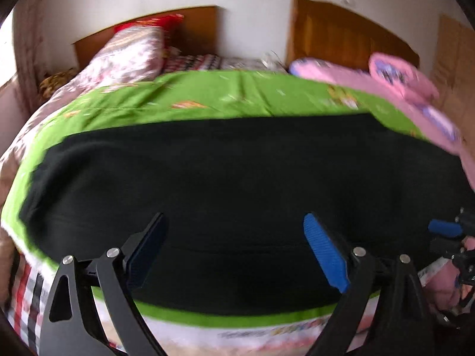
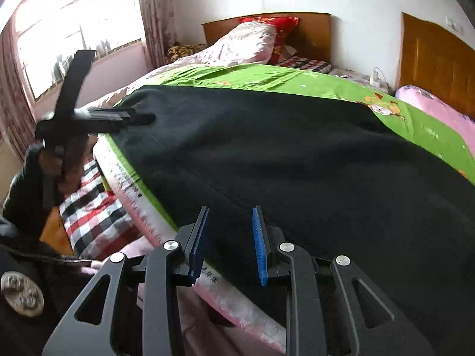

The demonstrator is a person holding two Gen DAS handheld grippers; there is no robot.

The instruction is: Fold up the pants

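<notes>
My left tool point(image 1: 234, 243) stands wide open, its two blue-padded fingers point(image 1: 326, 252) spread far apart above the black pants point(image 1: 222, 178), nothing between them and neither pad touching the cloth as far as I can tell. The picture from this side is blurred. The pants lie flat as one broad dark band on the green bedspread point(image 1: 207, 95), stretching to either side of this tool and just ahead of it, with a strip of green showing between the near hem and the bed's edge. Off to the right of this tool I can see the blue pad of my right tool point(image 1: 445, 228).

My right tool point(image 2: 230, 240) is parted only a little, the pads standing upright with a narrow gap and no cloth pinched in it; it hangs released over the near edge of the pants point(image 2: 282, 163). To its left, well apart, my left tool point(image 2: 130, 117) sits by the far left corner of the pants. Beyond both tools lie a pink floral quilt point(image 2: 243, 44) and a wooden headboard point(image 2: 311, 29); a pink blanket point(image 2: 439, 109) lies to the right.
</notes>
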